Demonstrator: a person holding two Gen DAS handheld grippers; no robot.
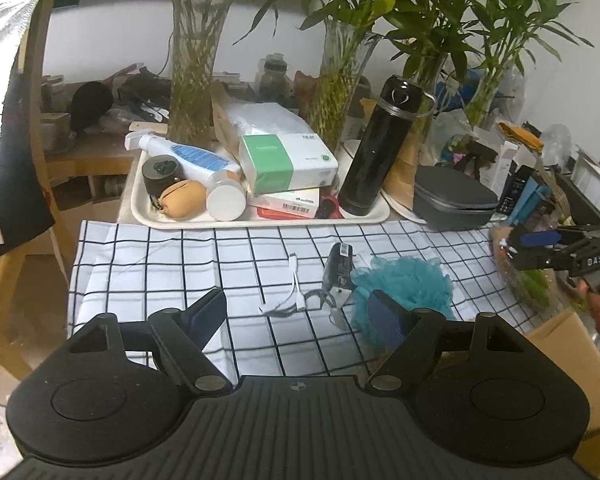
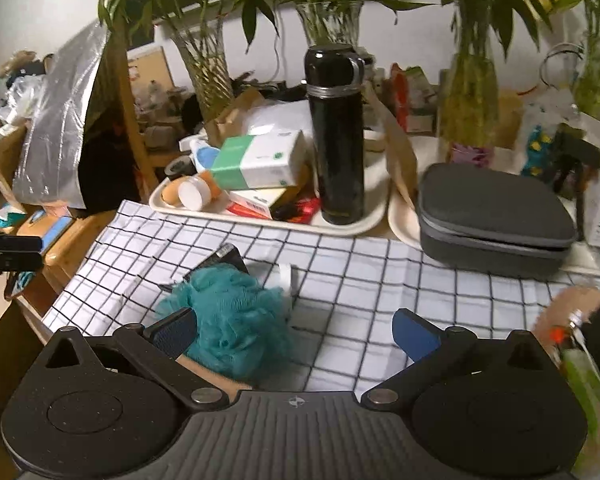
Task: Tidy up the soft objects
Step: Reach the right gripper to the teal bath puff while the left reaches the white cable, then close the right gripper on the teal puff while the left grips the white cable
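Grippers both read as wide apart and empty from my remote station. Left gripper (image 1: pixel 300 312) sits at the lower centre of its own view, jaws spread over the checked cloth (image 1: pixel 172 256), nothing between them. Its right finger (image 1: pixel 388 316) overlaps the near edge of the teal mesh sponge (image 1: pixel 404 280) in the frame; I cannot tell whether they touch.

Right gripper (image 2: pixel 296 328) likewise holds its jaws wide. In the right wrist view the teal mesh sponge (image 2: pixel 232 312) lies at centre left, just beside the left finger (image 2: pixel 174 330), mostly inside the gap but not clamped.

Position of the sponge: on the checked cloth (image 2: pixel 380 280), toward the near edge, right of centre in the left wrist view. A small black device (image 1: pixel 340 266) lies against its far left side. White cable adapters (image 1: pixel 294 288) rest on the cloth further left, apart from the sponge.

Beyond the cloth, in the upper half of both views, I note a cream tray (image 1: pixel 260 220) carrying a black flask (image 1: pixel 380 148), a green-and-white box (image 1: pixel 286 162) and a white spray bottle (image 1: pixel 188 154). A grey zip case (image 2: pixel 496 220) sits at the right of the tray. Glass vases with green stems (image 1: pixel 194 68) stand behind.

The right gripper (image 1: pixel 556 256) appears at the right edge of the left wrist view, above the cloth's right end.
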